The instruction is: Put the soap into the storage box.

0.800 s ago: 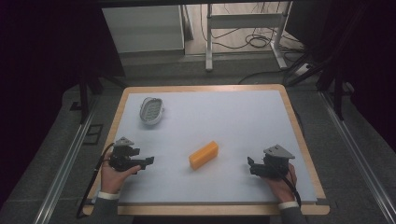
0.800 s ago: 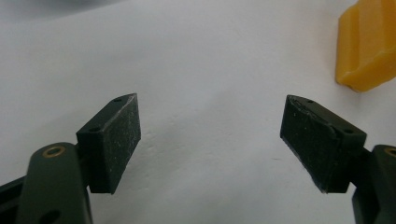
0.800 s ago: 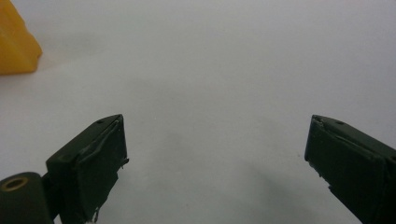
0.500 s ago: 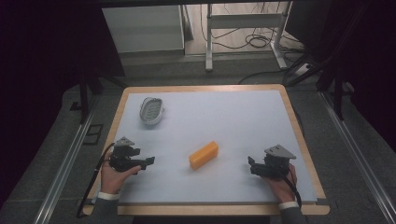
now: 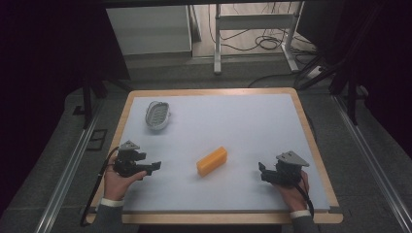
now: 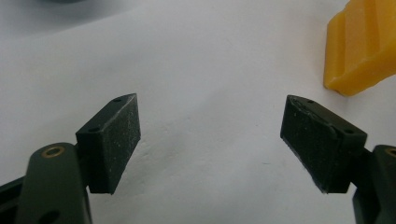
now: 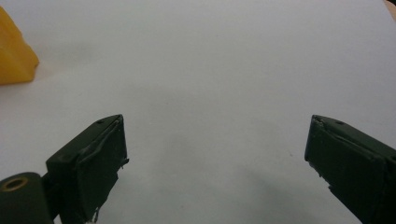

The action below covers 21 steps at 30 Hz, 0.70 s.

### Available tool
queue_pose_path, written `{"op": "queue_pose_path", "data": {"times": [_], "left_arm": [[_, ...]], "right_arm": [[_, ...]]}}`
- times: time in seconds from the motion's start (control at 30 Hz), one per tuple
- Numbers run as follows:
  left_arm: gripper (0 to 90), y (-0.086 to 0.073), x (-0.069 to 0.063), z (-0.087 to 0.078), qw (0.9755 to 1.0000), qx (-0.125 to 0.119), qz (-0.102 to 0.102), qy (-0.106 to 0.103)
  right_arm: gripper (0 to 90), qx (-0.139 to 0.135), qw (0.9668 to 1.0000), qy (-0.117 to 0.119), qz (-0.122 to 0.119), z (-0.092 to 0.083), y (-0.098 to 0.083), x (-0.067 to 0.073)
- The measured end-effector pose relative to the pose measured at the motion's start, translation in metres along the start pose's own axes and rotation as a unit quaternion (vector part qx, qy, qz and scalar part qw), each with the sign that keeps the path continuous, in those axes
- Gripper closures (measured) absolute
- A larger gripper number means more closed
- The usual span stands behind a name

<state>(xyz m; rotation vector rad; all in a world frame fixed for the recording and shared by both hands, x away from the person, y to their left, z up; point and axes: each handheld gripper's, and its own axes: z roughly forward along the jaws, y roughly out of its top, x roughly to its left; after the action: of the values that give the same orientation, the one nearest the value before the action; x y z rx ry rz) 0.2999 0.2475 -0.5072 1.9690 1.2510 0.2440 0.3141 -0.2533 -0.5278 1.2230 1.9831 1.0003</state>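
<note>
A yellow block (image 5: pixel 212 160) lies near the front middle of the white table top (image 5: pixel 233 126). It also shows at the upper right of the left gripper view as the yellow block (image 6: pixel 364 44), and at the left edge of the right gripper view as the yellow block (image 7: pixel 14 56). My left gripper (image 5: pixel 153 167) is held low at the front left, jaws open and empty, pointing toward the block. My right gripper (image 5: pixel 262 172) is held at the front right, open too, with bare table between its jaws. In their own views the left gripper (image 6: pixel 210 140) and right gripper (image 7: pixel 215 161) stand wide apart.
A small grey oval dish (image 5: pixel 158 115) sits at the back left of the table. The table has a wooden rim (image 5: pixel 311 136). Beyond it stand a white cabinet (image 5: pixel 148 29) and a metal frame (image 5: pixel 252 22) with cables on the floor.
</note>
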Motion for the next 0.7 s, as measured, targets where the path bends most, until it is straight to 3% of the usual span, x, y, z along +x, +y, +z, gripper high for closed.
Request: {"op": "queue_pose_path", "data": {"times": [0.5, 0.57, 0.7], "left_arm": [[20.7, 0.005, -0.004, -0.008, 0.9999, 0.004, 0.006, 0.011], [20.5, 0.011, -0.007, -0.011, 0.9994, 0.019, 0.023, 0.017], [20.6, 0.021, -0.011, -0.015, 0.9992, 0.013, 0.03, 0.022]], "right_arm": [[5.8, 0.003, 1.0, 0.001, 0.001, 0.001, 0.0, 0.0], [5.8, 0.003, 1.0, 0.003, 0.002, 0.001, 0.0, 0.0], [5.8, 0.0, 1.0, 0.004, -0.001, 0.0, 0.0, 0.0]]}}
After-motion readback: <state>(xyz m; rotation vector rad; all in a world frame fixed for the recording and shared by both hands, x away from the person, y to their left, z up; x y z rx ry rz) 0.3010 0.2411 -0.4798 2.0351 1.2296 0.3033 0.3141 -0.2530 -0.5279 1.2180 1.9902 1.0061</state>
